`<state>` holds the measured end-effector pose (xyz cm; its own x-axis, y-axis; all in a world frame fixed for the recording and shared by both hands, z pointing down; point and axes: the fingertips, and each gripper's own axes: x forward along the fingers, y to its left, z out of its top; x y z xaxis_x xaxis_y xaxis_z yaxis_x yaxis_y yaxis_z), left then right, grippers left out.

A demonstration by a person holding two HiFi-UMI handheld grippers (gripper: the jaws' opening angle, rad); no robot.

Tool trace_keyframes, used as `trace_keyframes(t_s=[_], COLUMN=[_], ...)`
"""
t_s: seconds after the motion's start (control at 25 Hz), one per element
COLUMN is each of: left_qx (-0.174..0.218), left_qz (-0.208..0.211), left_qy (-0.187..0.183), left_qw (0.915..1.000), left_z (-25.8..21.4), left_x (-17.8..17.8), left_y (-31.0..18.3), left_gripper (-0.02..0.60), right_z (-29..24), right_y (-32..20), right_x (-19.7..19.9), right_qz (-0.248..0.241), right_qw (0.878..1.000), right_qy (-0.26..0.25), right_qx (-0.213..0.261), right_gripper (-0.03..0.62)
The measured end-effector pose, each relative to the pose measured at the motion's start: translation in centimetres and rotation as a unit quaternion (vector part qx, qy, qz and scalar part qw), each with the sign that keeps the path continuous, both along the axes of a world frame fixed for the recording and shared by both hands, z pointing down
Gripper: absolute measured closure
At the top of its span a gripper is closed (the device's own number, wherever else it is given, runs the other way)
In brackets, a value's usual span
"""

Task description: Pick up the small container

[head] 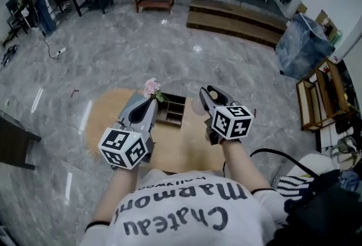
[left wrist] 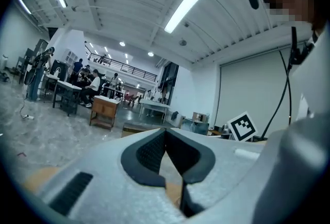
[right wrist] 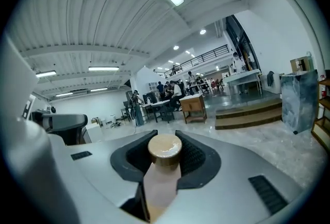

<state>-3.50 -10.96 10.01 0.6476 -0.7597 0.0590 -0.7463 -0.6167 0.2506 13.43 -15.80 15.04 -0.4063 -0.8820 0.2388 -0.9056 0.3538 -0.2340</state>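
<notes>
Gripping the small container, a pale bottle with a tan cap, between the partly spread jaws of the right gripper, over the round wooden table. Holding the left gripper alongside, jaws touching, empty, near a wooden organiser and pink flowers.

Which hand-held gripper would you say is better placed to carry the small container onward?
The right hand-held gripper: its jaws clamp the small pale container with a round tan cap. The left hand-held gripper is shut, empty.

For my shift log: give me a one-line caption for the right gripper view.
Right gripper with fingers clamped on the small container, open hall beyond.
</notes>
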Motion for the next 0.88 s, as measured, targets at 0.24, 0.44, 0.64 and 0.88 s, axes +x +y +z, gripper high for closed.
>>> trace_keyframes(t_s=[0.24, 0.44, 0.64, 0.88], left_qx=[0.074, 0.097, 0.091, 0.090], left_qz=[0.013, 0.019, 0.031, 0.044], left_qy=[0.029, 0.033, 0.036, 0.038], left_qw=[0.9967, 0.9946, 0.9948, 0.9942], left_z=[-5.5, -7.9, -8.2, -8.1], left_x=[-1.0, -2.5, -4.5, -6.9], left_y=[1.8, 4.9, 8.4, 12.9], left_gripper=[0.568, 0.568, 0.568, 0.568], right_z=[-7.5, -11.9, -12.7, -11.7], right_y=[1.6, 5.2, 9.7, 14.9], right_x=[-1.2, -2.6, -4.8, -6.9], right_qz=[-0.004, 0.002, 0.008, 0.023], right_qw=[0.997, 0.993, 0.992, 0.994], right_qy=[-0.014, -0.012, -0.007, -0.012], right_qx=[0.079, 0.121, 0.123, 0.107], right_gripper=[0.484, 0.484, 0.484, 0.485])
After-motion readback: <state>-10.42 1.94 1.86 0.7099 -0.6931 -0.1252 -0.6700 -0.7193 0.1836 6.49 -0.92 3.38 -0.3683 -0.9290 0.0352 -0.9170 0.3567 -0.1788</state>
